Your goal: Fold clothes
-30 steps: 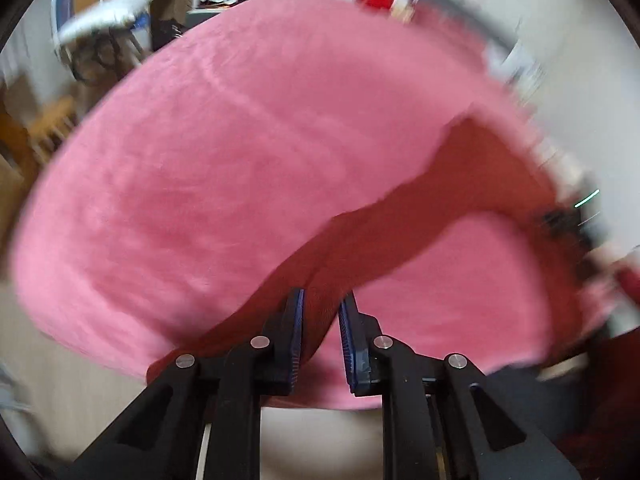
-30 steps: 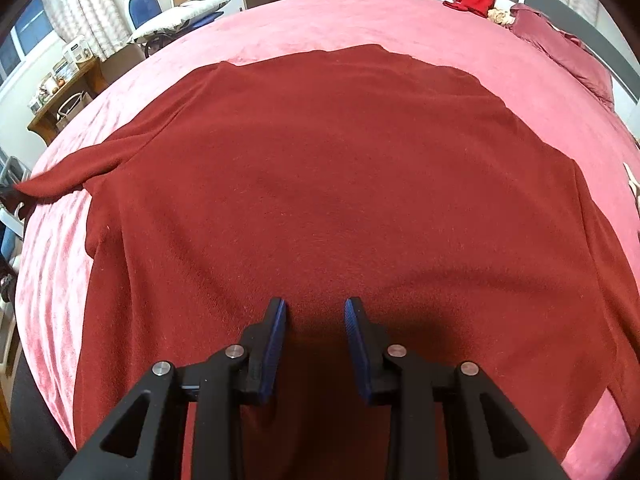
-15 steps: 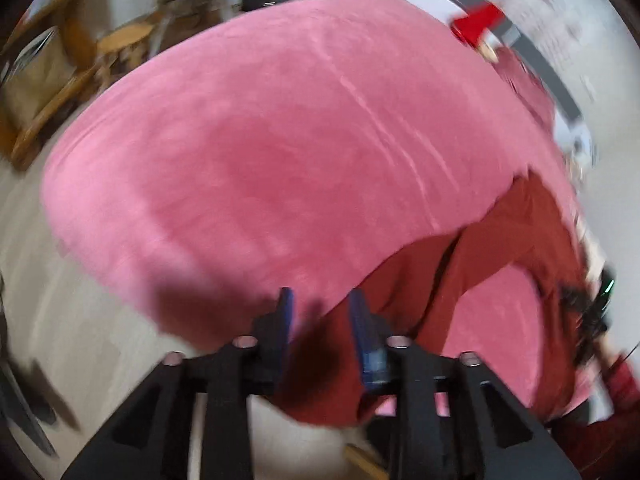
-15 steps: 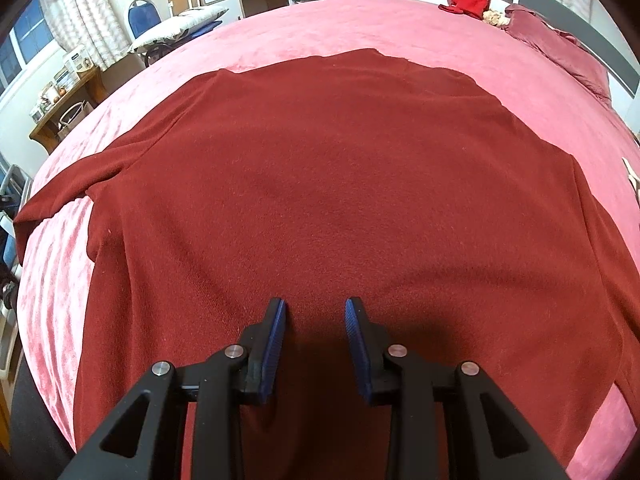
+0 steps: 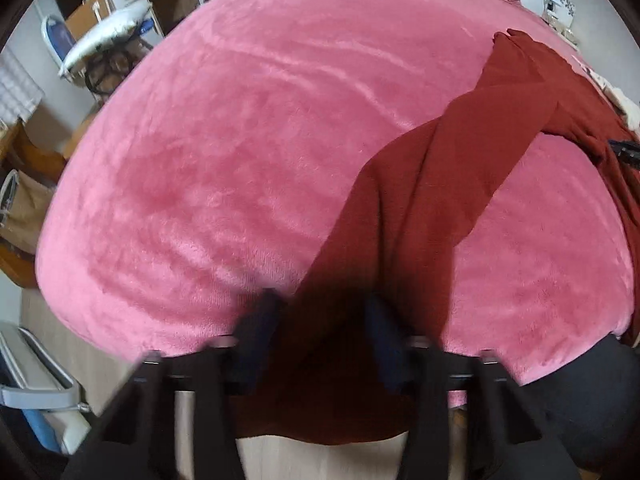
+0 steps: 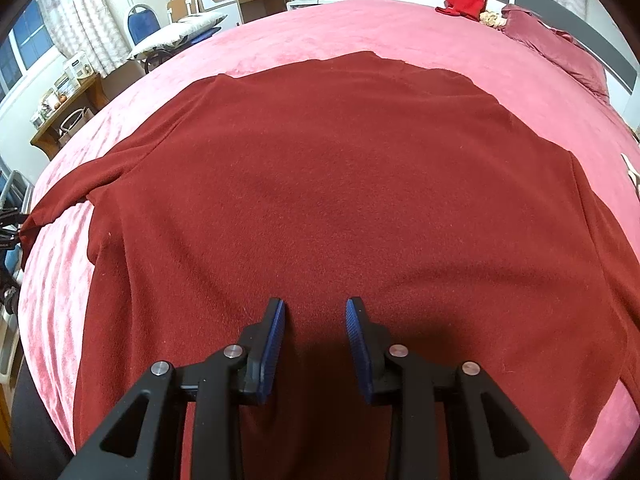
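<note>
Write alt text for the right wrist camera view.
A dark red fleece garment lies spread flat on a pink plush bed cover. The right gripper hovers over its near part, blue pads apart, gripping nothing.

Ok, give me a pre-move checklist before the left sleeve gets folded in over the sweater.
1. Sweater body spread flat on the pink bed cover: ok.
2. Sleeve between the fingers of the left gripper: ok; its jaws are closing, and blur hides whether the pads press yet.
3. Sleeve free of twists: not ok, it lies creased and folded along its length.
4. Right gripper over the sweater near the hem, jaws apart, gripping nothing: ok.
5. Right sleeve laid out straight: cannot tell, it runs out of view.
</note>
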`<state>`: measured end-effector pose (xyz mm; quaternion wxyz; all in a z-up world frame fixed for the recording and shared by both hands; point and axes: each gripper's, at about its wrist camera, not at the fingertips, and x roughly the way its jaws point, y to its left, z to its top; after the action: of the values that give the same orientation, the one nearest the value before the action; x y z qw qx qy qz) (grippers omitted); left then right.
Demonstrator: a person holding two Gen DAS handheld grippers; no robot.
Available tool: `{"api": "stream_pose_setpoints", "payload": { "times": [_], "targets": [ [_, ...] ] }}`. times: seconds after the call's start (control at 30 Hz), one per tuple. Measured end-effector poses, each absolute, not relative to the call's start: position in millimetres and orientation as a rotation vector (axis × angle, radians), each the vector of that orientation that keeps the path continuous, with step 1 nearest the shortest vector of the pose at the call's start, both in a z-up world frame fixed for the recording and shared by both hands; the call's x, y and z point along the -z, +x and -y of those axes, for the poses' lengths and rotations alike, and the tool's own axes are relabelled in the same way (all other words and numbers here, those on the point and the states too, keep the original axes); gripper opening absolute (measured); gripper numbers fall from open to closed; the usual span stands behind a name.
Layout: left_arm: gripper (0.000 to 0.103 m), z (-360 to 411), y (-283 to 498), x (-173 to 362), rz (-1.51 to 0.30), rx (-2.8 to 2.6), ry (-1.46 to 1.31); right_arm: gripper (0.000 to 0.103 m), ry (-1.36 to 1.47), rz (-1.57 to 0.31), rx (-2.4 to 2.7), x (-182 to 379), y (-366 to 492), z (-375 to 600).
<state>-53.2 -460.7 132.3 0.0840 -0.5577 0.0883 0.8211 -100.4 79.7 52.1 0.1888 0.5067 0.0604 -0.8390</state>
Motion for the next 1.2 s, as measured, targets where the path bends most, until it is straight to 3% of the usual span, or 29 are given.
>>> {"api": "stream_pose_setpoints", "payload": {
  "times": [0.1,0.23,0.4,0.67,0.77,0.87,0.93,1.1,1.2],
  "targets": [
    [0.006,458.7,-48.0,-140.0,-0.298,-2.463,-1.659,0.032,1.464,-0.174,2.363,-65.4,-96.2,-69.0],
    [0.005,484.3,-45.6,-164.8,-0.17,-2.566,-1.616,0.032,1.296,0.04,2.292,-97.1,-103.7,-43.1],
    [0.005,516.3,-47.9,-180.1,-0.138,-2.676,-1.558,0.032,1.25,-0.258,2.124,-100.5,-123.6,43.6],
    [0.005,504.6,-98.7,-190.2,-0.035,-2.647,-1.558,0.032,1.272,-0.327,2.13,-89.1,-171.1,109.7],
    [0.005,517.5,-111.3,-188.6,0.164,-2.585,-1.61,0.032,1.371,-0.362,2.074,-66.2,-197.3,141.3],
    [0.006,547.0,-115.1,-179.5,0.501,-2.522,-1.681,0.032,1.4,-0.569,2.05,-51.0,-196.6,166.0],
    [0.006,556.5,-112.9,-167.2,0.51,-2.518,-1.757,0.032,1.379,-0.672,2.065,-49.7,-189.7,176.3],
    [0.008,582.8,-107.1,-159.5,0.639,-2.629,-1.774,0.033,1.35,-0.589,2.079,-47.6,-189.6,166.8],
    [0.008,636.1,-97.9,-157.1,1.047,-2.653,-1.799,0.033,1.343,-0.534,2.08,-47.3,-190.9,161.2]
  ]
}}
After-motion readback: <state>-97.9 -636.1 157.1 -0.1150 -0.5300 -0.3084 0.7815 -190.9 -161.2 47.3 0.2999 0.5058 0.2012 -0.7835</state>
